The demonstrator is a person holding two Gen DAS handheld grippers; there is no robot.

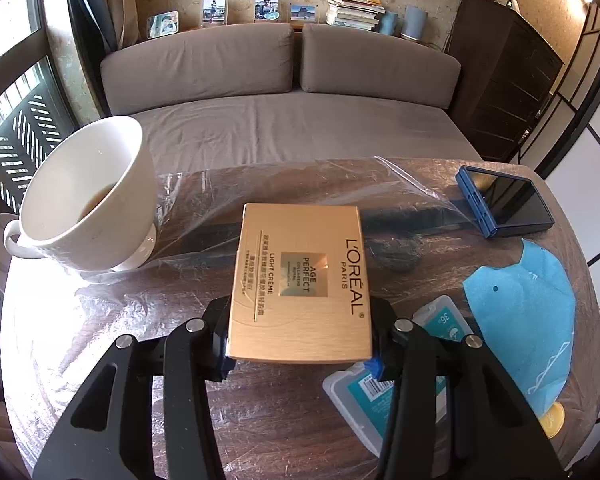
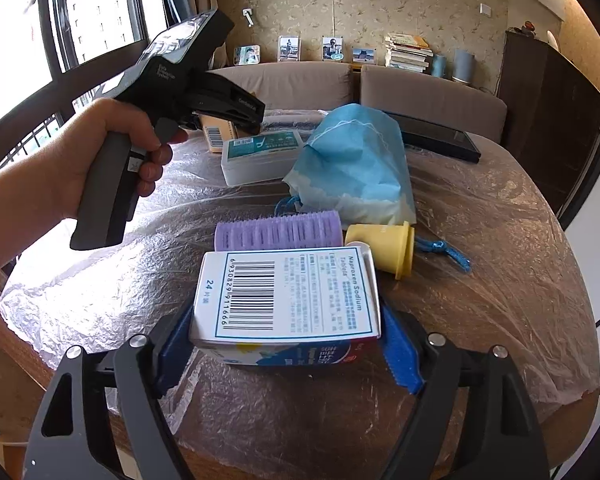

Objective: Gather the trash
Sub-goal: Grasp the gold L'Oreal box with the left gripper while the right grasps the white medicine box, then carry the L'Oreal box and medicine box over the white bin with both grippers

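A gold L'Oréal carton [image 1: 300,280] lies on the film-covered round table [image 1: 100,340]. My left gripper [image 1: 300,346] is shut on its near end, with a pad pressed on each side. In the right wrist view a white tablet box [image 2: 288,292] with a barcode rests on a blue-and-white packet [image 2: 292,354]. My right gripper [image 2: 290,346] holds the box between its blue pads [image 2: 400,356], which touch both sides. A person's hand [image 2: 100,152] holds the left gripper's handle at the far left.
A white cup [image 1: 88,200] on a saucer stands left of the carton, with a clear plastic bag [image 1: 204,200] behind. A blue cloth pouch [image 2: 352,168], white teal-labelled case [image 2: 260,156], purple roller [image 2: 276,228], yellow cap [image 2: 384,246] and blue-edged mirror [image 1: 504,204] lie around. A sofa [image 1: 280,120] is beyond.
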